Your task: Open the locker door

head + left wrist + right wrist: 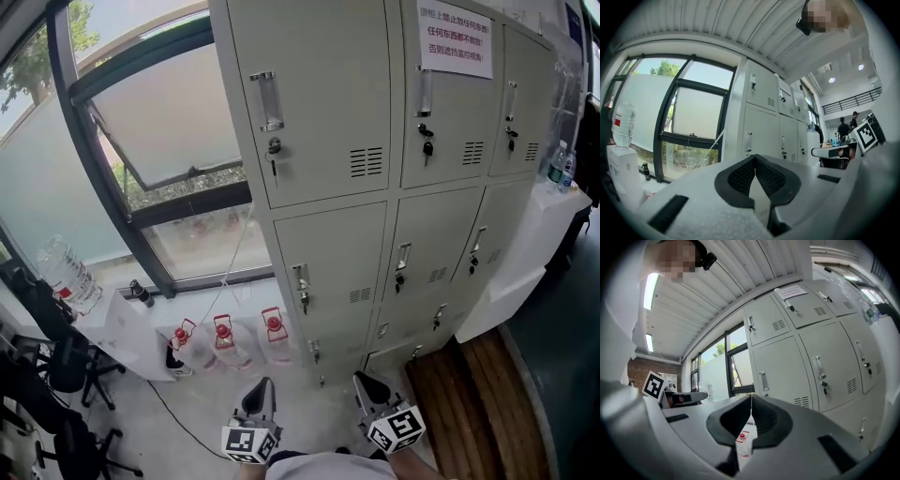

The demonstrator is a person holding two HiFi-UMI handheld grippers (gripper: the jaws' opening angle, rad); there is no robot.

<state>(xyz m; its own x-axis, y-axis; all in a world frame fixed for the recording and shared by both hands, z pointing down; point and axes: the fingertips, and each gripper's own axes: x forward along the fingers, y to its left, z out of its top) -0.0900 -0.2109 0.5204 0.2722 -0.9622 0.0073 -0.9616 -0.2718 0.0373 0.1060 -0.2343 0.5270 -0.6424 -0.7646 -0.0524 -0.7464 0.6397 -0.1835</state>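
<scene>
A bank of grey metal lockers (375, 159) stands ahead, and every door in view is closed. The top-left door (319, 94) has a clear upright handle (267, 101) with a keyed lock (274, 147) under it. A paper notice (455, 37) is stuck on the door to its right. My left gripper (259, 397) and right gripper (369, 387) hang low in the head view, well short of the lockers. Both are shut with nothing between the pads. The left gripper (754, 158) looks at the lockers (761, 122) from the left. The right gripper (751, 398) looks up at the lockers (811, 348).
Three water jugs with red caps (223, 339) sit on the floor by the lockers' left foot, under a large window (159, 141). A white box with a big bottle (67, 274) and office chairs (56, 375) stand at left. A white counter (525, 262) and wooden flooring (469, 394) lie at right.
</scene>
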